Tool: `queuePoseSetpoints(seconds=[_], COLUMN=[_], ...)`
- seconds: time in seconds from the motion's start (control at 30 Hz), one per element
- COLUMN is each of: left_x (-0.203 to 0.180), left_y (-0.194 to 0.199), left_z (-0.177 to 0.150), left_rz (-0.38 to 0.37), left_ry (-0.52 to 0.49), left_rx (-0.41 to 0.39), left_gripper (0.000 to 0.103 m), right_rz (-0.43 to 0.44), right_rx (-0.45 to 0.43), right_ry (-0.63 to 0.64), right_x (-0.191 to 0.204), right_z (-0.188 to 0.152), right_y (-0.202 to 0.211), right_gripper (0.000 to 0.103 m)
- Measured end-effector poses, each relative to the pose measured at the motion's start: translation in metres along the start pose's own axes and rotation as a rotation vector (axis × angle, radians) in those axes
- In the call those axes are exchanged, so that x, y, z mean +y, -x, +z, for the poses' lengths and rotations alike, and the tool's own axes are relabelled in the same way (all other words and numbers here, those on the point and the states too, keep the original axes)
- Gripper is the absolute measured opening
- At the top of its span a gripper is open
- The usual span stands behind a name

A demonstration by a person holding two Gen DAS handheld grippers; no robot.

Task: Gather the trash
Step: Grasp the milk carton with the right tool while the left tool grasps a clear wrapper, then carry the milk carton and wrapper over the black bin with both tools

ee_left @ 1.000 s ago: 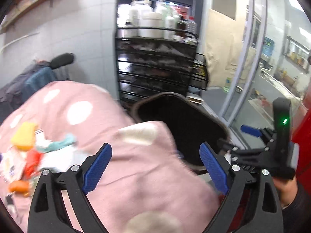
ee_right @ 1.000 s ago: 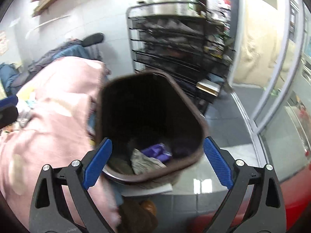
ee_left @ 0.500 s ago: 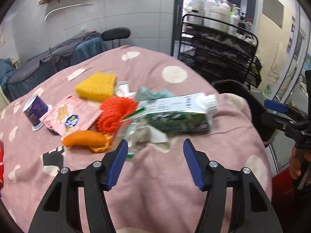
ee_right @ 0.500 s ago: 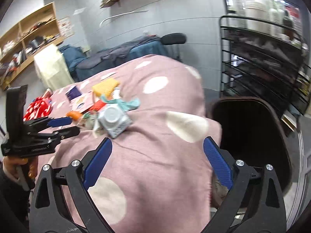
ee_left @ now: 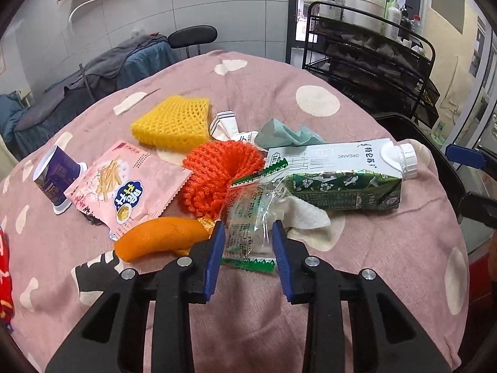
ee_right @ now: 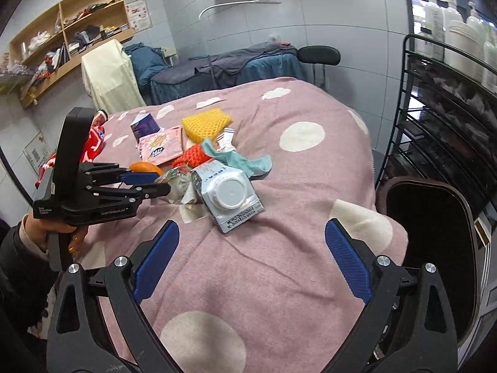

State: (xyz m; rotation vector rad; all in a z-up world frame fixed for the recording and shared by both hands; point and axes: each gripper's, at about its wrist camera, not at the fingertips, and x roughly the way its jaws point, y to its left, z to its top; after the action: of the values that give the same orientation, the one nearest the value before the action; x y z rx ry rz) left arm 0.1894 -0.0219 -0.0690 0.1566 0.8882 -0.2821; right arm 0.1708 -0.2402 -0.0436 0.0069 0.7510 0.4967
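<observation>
- Left black gripper with blue pads (ee_left: 246, 242), jaws partly open, straddling clear plastic wrapper with green serrated edges (ee_left: 248, 217); not visibly clamped yet.
- Right black gripper with blue pads (ee_right: 251, 261) wide open, holding nothing, above pink spotted blanket (ee_right: 279, 264).
- Still on blanket: green-and-white milk carton (ee_left: 338, 180), orange foam net (ee_left: 220, 177), yellow foam net (ee_left: 174, 121), pink snack packet (ee_left: 124, 189), orange peel (ee_left: 161, 236), purple cup (ee_left: 54, 177).
- Brown bin (ee_right: 431, 248) beside bed; contents not visible. Most work apparently left.
</observation>
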Motion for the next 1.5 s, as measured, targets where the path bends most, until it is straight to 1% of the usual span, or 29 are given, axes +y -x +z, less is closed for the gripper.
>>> queuePoseSetpoints(seconds=[0.07,0.13,0.23,0.3,0.4,0.47,0.53,0.67,0.7,0.73,0.8,0.87,1.0,1.2,1.33,1.5], left_x=[0.002,0.005,0.02,0.029,0.037,0.041,0.041,0.039,0.038,0.038,0.04,0.04,0.04,0.029,0.012,-0.009], left_y=[0.003,0.008,0.011,0.013,0.013,0.012,0.011,0.01,0.01,0.01,0.012,0.016,0.027,0.051,0.064,0.069], left_z=[-0.001,-0.002,-0.004,-0.005,-0.007,-0.008,-0.009,-0.008,-0.008,-0.007,-0.008,-0.009,-0.012,-0.014,-0.014,-0.01], left_rz=[-0.017,-0.046,-0.098,-0.125,-0.091,-0.097,-0.099,-0.097,-0.094,-0.093,-0.1,-0.106,-0.124,-0.159,-0.191,-0.228], left_ry=[0.011,0.019,0.078,0.121,0.135,0.15,0.154,0.147,0.144,0.143,0.149,0.157,0.182,0.199,0.177,0.153], left_rx=[-0.004,-0.012,-0.015,-0.018,-0.017,-0.013,-0.013,-0.015,-0.016,-0.019,-0.028,-0.04,-0.069,-0.137,-0.194,-0.217], left_gripper=[0.026,0.025,0.024,0.02,0.014,0.014,0.014,0.013,0.012,0.012,0.011,0.011,0.01,0.01,0.01,0.01], right_rz=[0.01,0.029,0.053,0.053,0.041,0.027,-0.001,0.018,0.017,0.016,0.009,0.024,0.052,0.081,0.068,0.047], right_rx=[0.015,0.03,0.06,0.084,0.121,0.152,0.187,0.235,0.245,0.259,0.258,0.251,0.227,0.142,0.087,0.028], right_ry=[0.035,0.058,0.079,0.102,0.137,0.164,0.181,0.194,0.202,0.21,0.219,0.212,0.167,0.113,0.086,0.031], right_x=[0.005,0.007,0.01,0.013,0.019,0.023,0.026,0.031,0.034,0.036,0.04,0.041,0.036,0.032,0.029,0.016], right_z=[0.004,0.009,0.017,0.022,0.03,0.035,0.039,0.044,0.044,0.044,0.044,0.041,0.035,0.025,0.017,0.008], right_y=[-0.007,-0.014,-0.028,-0.038,-0.055,-0.067,-0.08,-0.1,-0.104,-0.108,-0.11,-0.107,-0.092,-0.049,-0.019,0.011], right_gripper=[0.094,0.094,0.094,0.094,0.094,0.092,0.081,0.07,0.063,0.059,0.058,0.056,0.055,0.053,0.053,0.053])
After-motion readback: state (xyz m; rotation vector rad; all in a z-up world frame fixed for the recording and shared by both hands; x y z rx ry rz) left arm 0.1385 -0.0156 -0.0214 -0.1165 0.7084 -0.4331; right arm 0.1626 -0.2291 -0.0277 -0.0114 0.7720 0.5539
